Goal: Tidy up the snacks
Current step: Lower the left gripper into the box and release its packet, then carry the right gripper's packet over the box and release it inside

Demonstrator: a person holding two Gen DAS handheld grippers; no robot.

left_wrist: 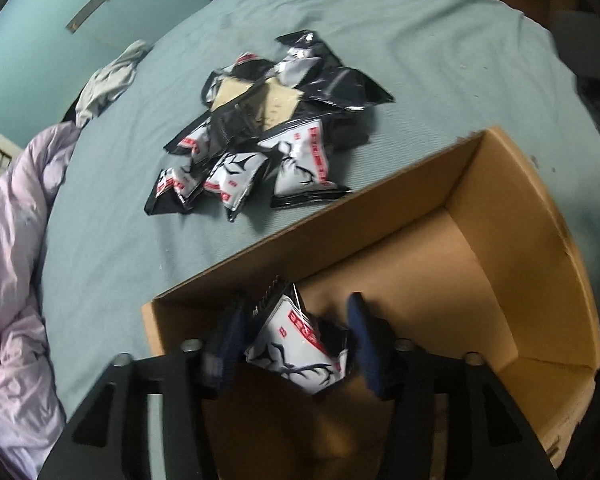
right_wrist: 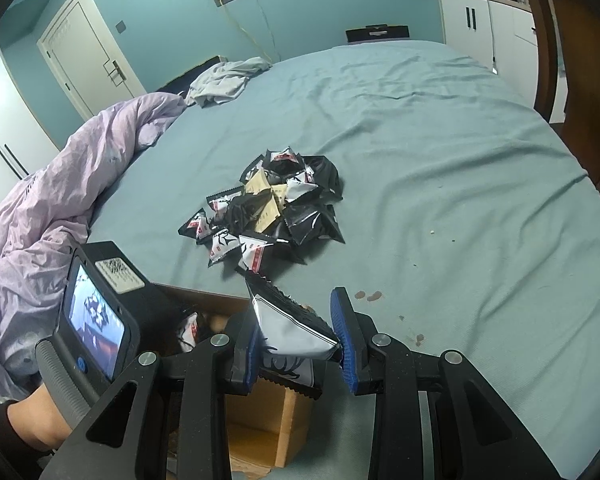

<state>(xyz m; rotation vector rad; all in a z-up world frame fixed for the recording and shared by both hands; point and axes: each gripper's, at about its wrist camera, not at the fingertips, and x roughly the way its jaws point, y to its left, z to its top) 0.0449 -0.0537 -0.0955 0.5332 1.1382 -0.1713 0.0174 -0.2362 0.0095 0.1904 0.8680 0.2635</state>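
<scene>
A pile of black, white and red snack packets (left_wrist: 268, 128) lies on the blue-green bed sheet; it also shows in the right wrist view (right_wrist: 272, 208). An open cardboard box (left_wrist: 512, 248) sits in front of the pile. My left gripper (left_wrist: 296, 340) is shut on a white snack packet (left_wrist: 300, 348) and holds it over the box's inside. My right gripper (right_wrist: 296, 340) is shut on another snack packet (right_wrist: 288, 324) just above the box's near corner (right_wrist: 276, 428). The left gripper's body (right_wrist: 96, 312) shows at the left of the right wrist view.
A crumpled lilac duvet (right_wrist: 60, 184) lies along the bed's left side. A grey cloth (right_wrist: 224, 80) lies at the far left corner of the bed. White cabinets (right_wrist: 484, 20) and a door (right_wrist: 84, 56) stand beyond the bed.
</scene>
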